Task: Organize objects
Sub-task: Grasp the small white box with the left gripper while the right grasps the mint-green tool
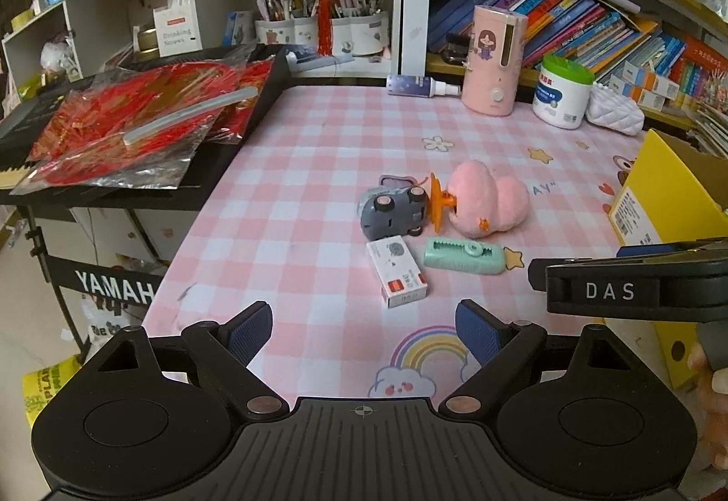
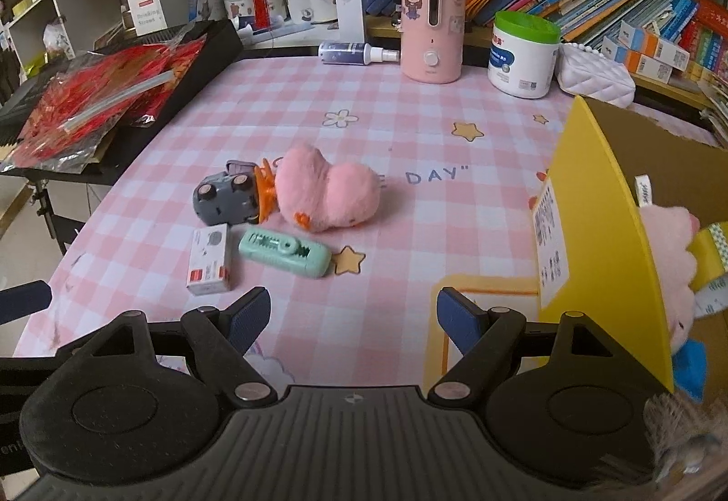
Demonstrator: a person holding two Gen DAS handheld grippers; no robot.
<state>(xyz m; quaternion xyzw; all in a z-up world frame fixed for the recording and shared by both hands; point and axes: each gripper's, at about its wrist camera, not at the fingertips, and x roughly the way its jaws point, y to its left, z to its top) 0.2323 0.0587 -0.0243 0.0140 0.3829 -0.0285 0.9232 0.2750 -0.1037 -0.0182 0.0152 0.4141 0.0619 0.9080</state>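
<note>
Left wrist view: the left hand-held gripper [image 1: 364,332] hangs over the near edge of the worktop [image 1: 295,164], its jaws spread wide with nothing between them. Ahead, in a loose cluster, lie a pink plush toy [image 1: 487,198], an orange clip [image 1: 440,200] touching its left side, a grey toy car [image 1: 393,212] tipped on its side, a small white box [image 1: 396,271] and a mint-green correction tape [image 1: 464,255]. At the right edge stands a yellow cardboard box [image 1: 659,191], probably where things are meant to go.

Right wrist view: the right hand-held gripper [image 2: 352,319] is also open and empty, though a little less wide. The same cluster sits ahead and to the left, well apart from the yellow cardboard box, which holds another plush animal [image 2: 673,255].

The pink plush toy looks light and soft; it should squash under the pads, so a pinch across its narrower middle seems safest. The small white box and the mint-green correction tape are stiff, light and low, and best taken across their short sides. The grey toy car is hard and smooth and its wheels may roll, so gripping its body seems wiser.
</note>
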